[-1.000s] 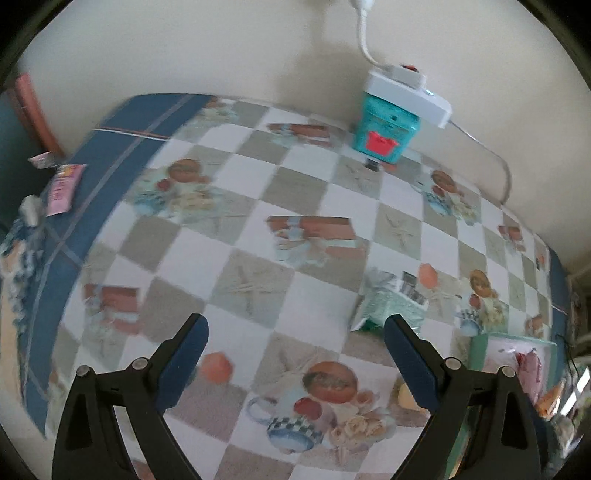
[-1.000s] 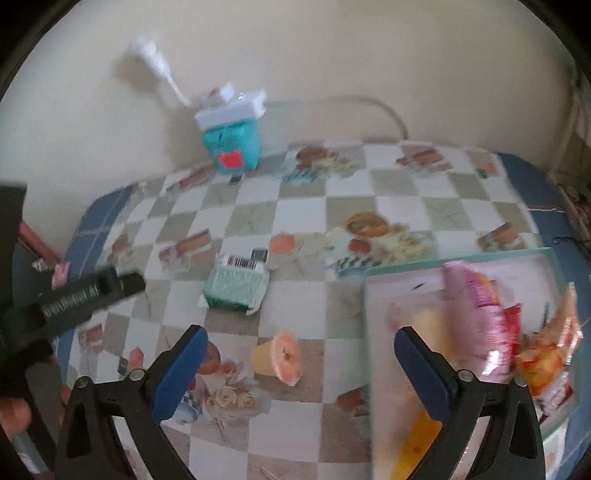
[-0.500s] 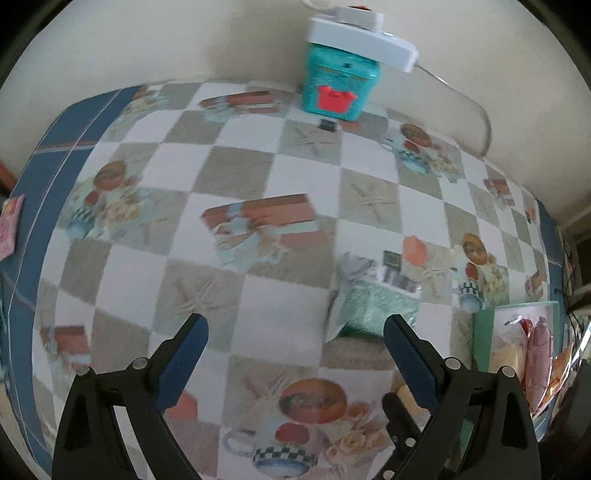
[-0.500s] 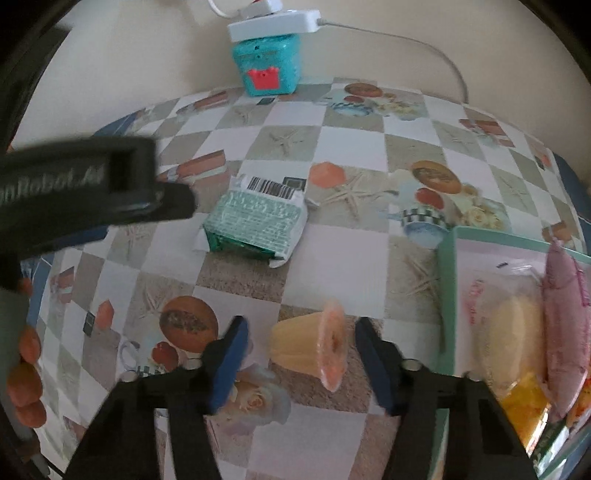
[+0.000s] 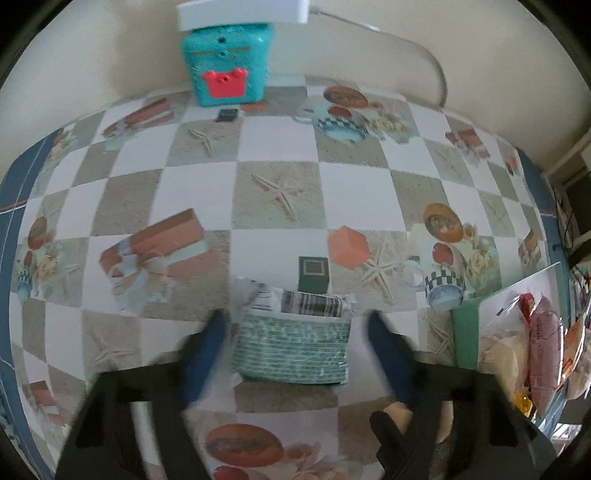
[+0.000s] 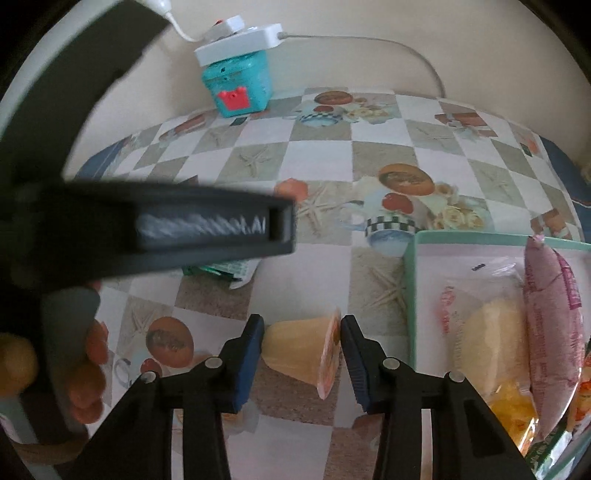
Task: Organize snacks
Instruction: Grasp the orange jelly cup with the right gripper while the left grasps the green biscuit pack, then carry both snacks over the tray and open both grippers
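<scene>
A green patterned snack packet [image 5: 291, 345] lies on the checked tablecloth between the fingers of my left gripper [image 5: 295, 354], which is open around it and blurred. My right gripper [image 6: 302, 350] has closed onto an orange jelly cup [image 6: 306, 352] lying on its side; both pads touch it. A green-rimmed tray [image 6: 412, 280] of bagged snacks [image 6: 546, 314] stands just right of the cup. The tray also shows at the right of the left wrist view [image 5: 465, 339]. In the right wrist view the left gripper's body [image 6: 147, 236] hides most of the green packet [image 6: 221, 269].
A teal toy box [image 5: 229, 62] with a white power strip [image 5: 243, 11] on top stands against the back wall, its cable [image 5: 424, 55] trailing right. A small dark card [image 5: 313, 273] lies beyond the packet. The blue table border [image 5: 14, 206] marks the left edge.
My left gripper moved forward and down until its fingers straddle the green packet. My right gripper advanced and narrowed from open to gripping the jelly cup.
</scene>
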Demonstrator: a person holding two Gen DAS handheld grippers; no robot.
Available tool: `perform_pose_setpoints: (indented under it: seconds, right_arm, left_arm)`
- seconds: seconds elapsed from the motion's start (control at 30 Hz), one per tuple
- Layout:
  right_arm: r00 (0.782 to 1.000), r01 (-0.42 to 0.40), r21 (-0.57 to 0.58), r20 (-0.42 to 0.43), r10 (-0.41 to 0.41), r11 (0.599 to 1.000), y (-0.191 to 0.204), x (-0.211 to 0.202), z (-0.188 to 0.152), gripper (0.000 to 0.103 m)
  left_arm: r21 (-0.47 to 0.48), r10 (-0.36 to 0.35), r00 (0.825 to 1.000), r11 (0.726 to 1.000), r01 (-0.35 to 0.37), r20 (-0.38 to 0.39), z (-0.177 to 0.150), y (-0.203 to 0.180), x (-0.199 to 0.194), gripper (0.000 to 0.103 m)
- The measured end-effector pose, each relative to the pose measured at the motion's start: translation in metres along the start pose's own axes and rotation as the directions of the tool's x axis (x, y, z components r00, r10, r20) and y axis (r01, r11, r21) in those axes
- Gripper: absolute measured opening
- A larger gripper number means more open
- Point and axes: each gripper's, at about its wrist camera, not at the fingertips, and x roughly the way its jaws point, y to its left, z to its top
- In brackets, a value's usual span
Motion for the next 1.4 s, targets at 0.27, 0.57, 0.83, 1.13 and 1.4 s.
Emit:
perform_pose_setpoints:
  seconds: [0.27, 0.57, 0.83, 1.13, 1.4]
  right_arm:
    - [1.000, -0.018, 0.019, 0.020, 0.018, 1.000, -0.004, -0.019, -0.003, 0.039]
    - [0.995, -0.068, 0.082, 0.081, 0.061, 0.994, -0.020, -0.079, -0.020, 0.039]
    - [0.982, -0.029, 0.230, 0.189, -0.016, 0.973, -0.077, -0.148, -0.044, 0.039]
    - [0.976, 0.167, 0.421, 0.057, -0.209, 0.892, -0.172, -0.137, -0.087, 0.039]
    - [0.983, 0.146, 0.371, 0.047, -0.176, 0.917, -0.170, -0.112, -0.082, 0.041]
  left_arm:
    - [-0.060, -0.015, 0.999, 0.998, 0.018, 0.045, -0.012, 0.005, -0.023, 0.056]
    - [-0.153, -0.108, 0.982, 0.979, 0.132, 0.157, -0.054, -0.007, -0.087, 0.056]
    - [-0.074, -0.189, 0.962, 0.976, 0.207, 0.196, -0.083, -0.071, -0.122, 0.056]
    - [0.085, -0.274, 0.956, 0.960, 0.265, 0.110, -0.098, -0.173, -0.105, 0.056]
    - [0.088, -0.296, 0.954, 0.953, 0.291, 0.051, -0.098, -0.197, -0.083, 0.063]
